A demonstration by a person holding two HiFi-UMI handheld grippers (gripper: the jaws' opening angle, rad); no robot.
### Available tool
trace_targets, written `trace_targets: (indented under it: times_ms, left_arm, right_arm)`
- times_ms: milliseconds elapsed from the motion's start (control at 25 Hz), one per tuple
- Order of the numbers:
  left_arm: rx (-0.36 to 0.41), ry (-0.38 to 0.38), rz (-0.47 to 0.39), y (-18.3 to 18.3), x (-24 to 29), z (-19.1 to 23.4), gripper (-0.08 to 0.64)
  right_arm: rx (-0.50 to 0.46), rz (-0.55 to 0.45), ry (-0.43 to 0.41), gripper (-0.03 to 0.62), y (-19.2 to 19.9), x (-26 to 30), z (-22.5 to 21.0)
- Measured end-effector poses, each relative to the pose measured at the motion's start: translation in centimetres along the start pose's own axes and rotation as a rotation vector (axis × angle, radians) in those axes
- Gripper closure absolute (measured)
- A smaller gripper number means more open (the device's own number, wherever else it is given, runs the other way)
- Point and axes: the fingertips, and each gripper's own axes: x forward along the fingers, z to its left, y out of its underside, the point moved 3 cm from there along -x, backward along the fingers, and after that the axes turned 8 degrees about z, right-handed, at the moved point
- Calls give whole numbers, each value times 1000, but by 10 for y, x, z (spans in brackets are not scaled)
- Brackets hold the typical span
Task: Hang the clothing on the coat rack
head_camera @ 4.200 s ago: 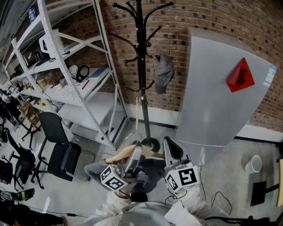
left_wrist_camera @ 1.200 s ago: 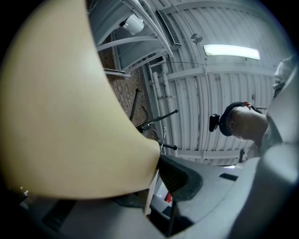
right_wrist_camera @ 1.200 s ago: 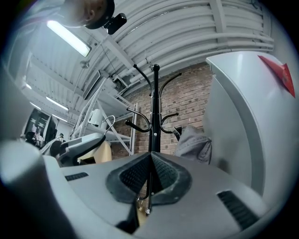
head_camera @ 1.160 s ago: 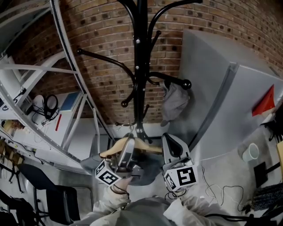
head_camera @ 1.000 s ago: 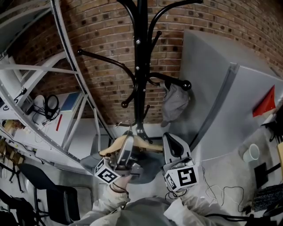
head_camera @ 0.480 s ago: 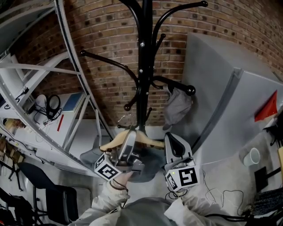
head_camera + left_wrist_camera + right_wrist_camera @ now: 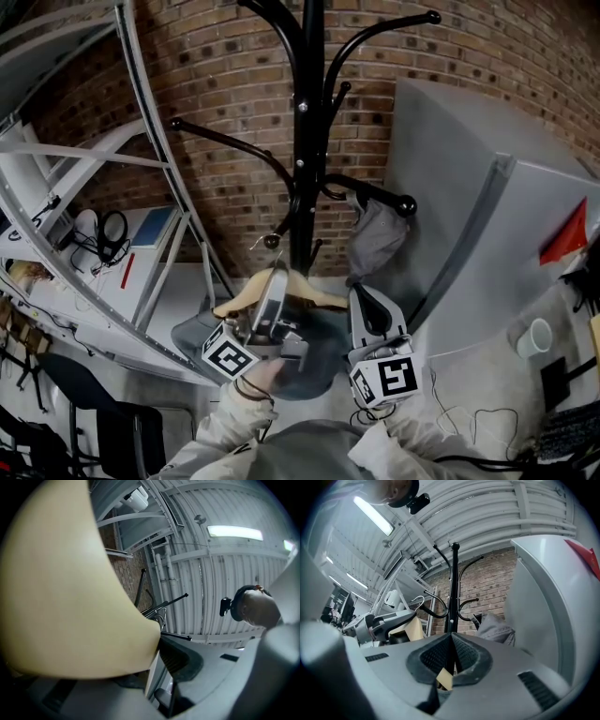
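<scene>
The black coat rack (image 7: 306, 141) stands against the brick wall, with a grey cap (image 7: 373, 239) hanging on one of its right arms. My left gripper (image 7: 275, 281) is shut on a wooden hanger (image 7: 246, 300) that carries a dark grey garment (image 7: 305, 361). The hanger's wire hook (image 7: 263, 240) sits close to the knob of a lower left rack arm (image 7: 225, 141). In the left gripper view the hanger (image 7: 61, 597) fills the left side against the jaw. My right gripper (image 7: 364, 298) is shut on the hanger's right end, seen as a tan tip (image 7: 445, 678) between the jaws.
White metal shelving (image 7: 141, 178) stands at the left with headphones (image 7: 111, 228) on a shelf. A large grey panel (image 7: 469, 216) with a red triangle (image 7: 567, 234) leans at the right. A white cup (image 7: 532, 337) stands on the floor.
Both grippers have lifted the hanger and garment a little toward the rack. The wire hook is now nearer the lower arm's knob.
</scene>
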Motion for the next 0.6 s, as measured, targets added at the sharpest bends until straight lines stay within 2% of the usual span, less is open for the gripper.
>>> trace_targets:
  times_ms: [600]
  left_arm:
    - [-82, 4, 10, 10, 16, 38, 456]
  right_arm:
    - [18, 17, 55, 569, 7, 8, -19]
